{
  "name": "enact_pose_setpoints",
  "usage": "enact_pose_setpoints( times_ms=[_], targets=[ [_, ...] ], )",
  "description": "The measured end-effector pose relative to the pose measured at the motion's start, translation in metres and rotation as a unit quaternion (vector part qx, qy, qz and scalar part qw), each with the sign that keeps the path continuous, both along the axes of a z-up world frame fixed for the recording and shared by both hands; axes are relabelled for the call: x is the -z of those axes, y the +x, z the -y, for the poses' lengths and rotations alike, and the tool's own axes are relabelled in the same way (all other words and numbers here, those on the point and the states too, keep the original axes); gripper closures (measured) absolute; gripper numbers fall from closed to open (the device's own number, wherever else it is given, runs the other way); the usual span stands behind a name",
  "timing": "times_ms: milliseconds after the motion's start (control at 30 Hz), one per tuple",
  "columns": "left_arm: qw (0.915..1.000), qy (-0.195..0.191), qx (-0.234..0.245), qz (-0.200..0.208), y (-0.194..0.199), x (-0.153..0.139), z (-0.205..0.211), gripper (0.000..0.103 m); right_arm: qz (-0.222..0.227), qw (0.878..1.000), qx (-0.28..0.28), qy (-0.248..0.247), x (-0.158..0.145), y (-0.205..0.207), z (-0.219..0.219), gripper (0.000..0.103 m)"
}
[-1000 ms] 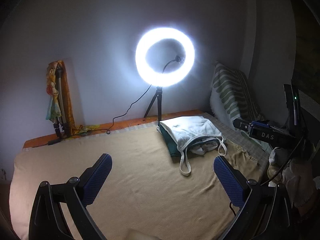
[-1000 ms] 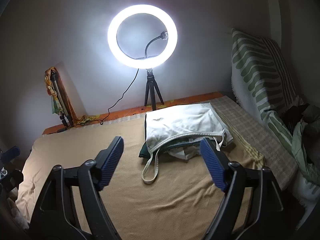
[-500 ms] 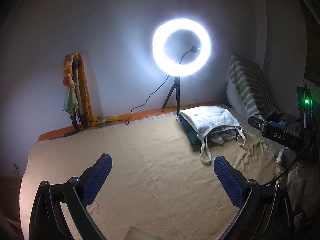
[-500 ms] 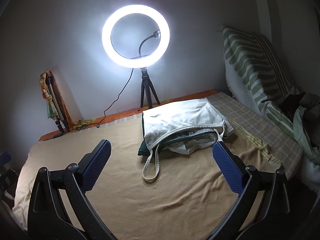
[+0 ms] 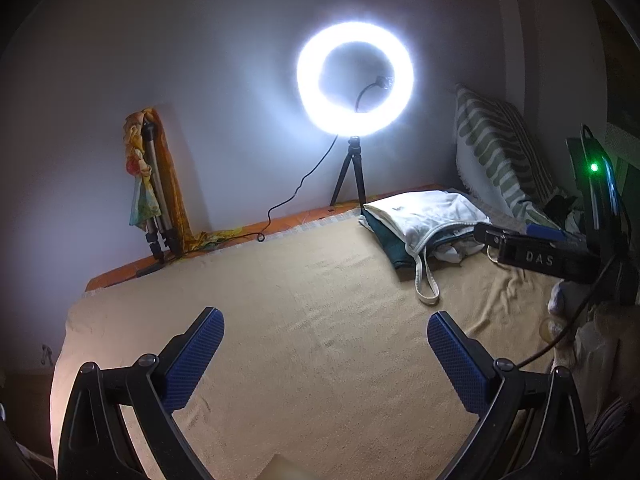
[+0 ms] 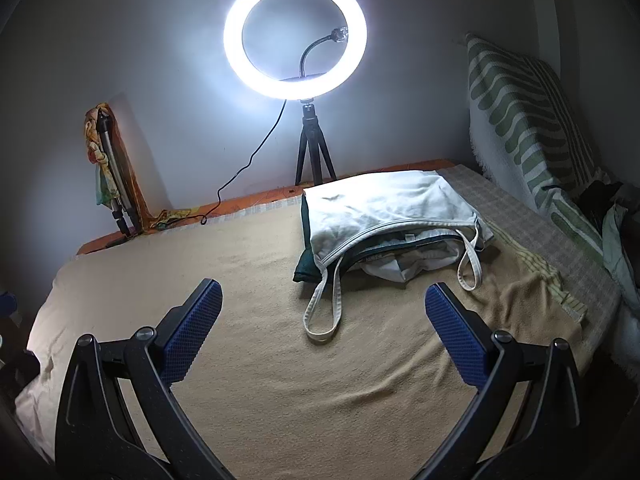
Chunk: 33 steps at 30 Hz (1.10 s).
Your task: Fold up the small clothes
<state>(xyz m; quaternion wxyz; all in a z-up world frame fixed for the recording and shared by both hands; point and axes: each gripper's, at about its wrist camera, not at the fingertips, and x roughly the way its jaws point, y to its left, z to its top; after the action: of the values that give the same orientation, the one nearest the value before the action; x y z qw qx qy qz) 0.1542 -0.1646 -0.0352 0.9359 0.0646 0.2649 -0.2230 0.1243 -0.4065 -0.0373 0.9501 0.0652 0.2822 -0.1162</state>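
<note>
Jaws of left gripper [image 5: 325, 350] and right gripper [image 6: 323, 320] spread, empty; white top [image 6: 384, 208] left on bed [image 6: 260, 280].

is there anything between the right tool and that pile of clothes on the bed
Nothing visible. The right tool is open over the bare tan blanket, and the clothes pile lies straight ahead. Only the white top's own strap trails toward the tool; the ring light stands behind the pile.
</note>
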Motion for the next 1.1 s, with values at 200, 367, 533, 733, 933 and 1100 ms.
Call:
enact_pose_setpoints(
  times_ms=[200,367,533,733,933,1100],
  targets=[
    [0.9999,0.007,0.006,-0.007,-0.003,0.006,0.004,0.0,0.007,1.0,0.021,0.018,0.0,-0.003,0.009,0.0],
    [0.9999,0.007,0.007,-0.01,-0.003,0.008,0.004,0.0,0.011,0.999,0.03,0.029,0.0,-0.004,0.014,0.0],
    [0.9999,0.005,0.009,-0.011,-0.004,0.008,0.006,0.0,0.011,0.999,0.03,0.032,0.0,-0.003,0.015,0.0],
    [0.9998,0.003,0.012,-0.018,-0.004,0.009,0.007,0.0,0.011,0.999,0.03,0.031,0.001,-0.004,0.014,0.0],
    [0.9997,-0.002,0.011,-0.02,-0.004,0.009,0.006,0.0,0.011,0.999,0.03,0.032,0.001,-0.003,0.014,0.0],
    [0.9997,-0.002,0.013,-0.023,-0.005,0.009,0.006,0.0,0.012,0.999,0.028,0.032,0.0,-0.002,0.014,0.0]
  ],
)
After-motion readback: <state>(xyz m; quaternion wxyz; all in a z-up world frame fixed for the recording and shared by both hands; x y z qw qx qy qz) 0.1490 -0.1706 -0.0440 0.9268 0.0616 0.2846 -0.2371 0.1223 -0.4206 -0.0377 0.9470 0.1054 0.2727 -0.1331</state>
